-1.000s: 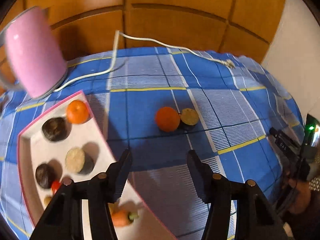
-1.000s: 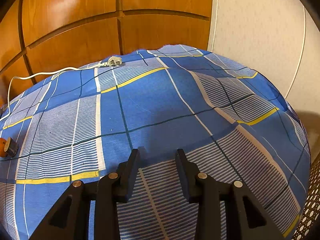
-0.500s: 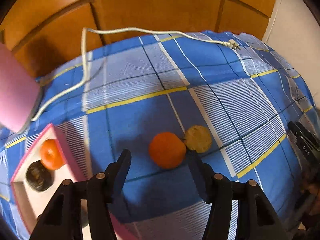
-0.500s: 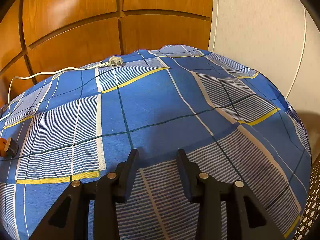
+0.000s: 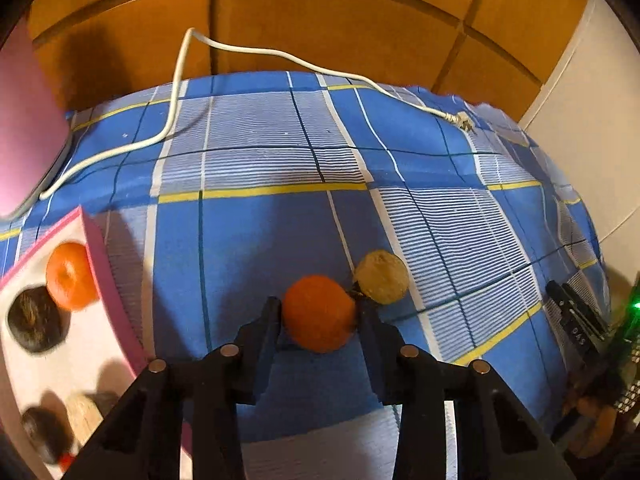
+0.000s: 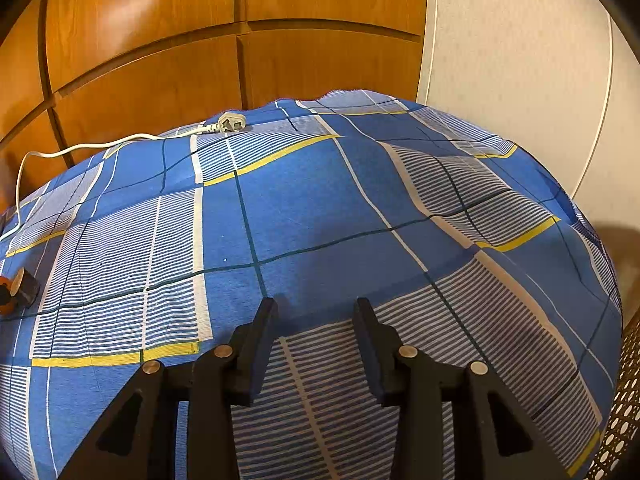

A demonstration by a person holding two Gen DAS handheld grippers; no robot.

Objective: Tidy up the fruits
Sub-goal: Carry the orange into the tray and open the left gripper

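Left gripper [image 5: 318,310] clamped on orange [image 5: 319,313], tan fruit [image 5: 382,277] touching alongside, pink tray [image 5: 96,264] left, right gripper [image 6: 314,312] apart.

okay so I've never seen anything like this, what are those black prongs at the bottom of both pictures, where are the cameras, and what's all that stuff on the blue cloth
The black prongs are the two fingers of hand-held grippers; a person carries one in each hand. A fisheye camera sits on each, looking forward along its fingers, which is why everything bends.

In the left wrist view, the left gripper has its fingers on either side of an orange lying on the blue checked cloth; whether it is squeezed yet I cannot tell. A tan round fruit sits just beside it. At the left is a pink-rimmed tray holding another orange and several dark and tan fruits. A white cable with a plug crosses the far side.

In the right wrist view, the right gripper is open and holds nothing.
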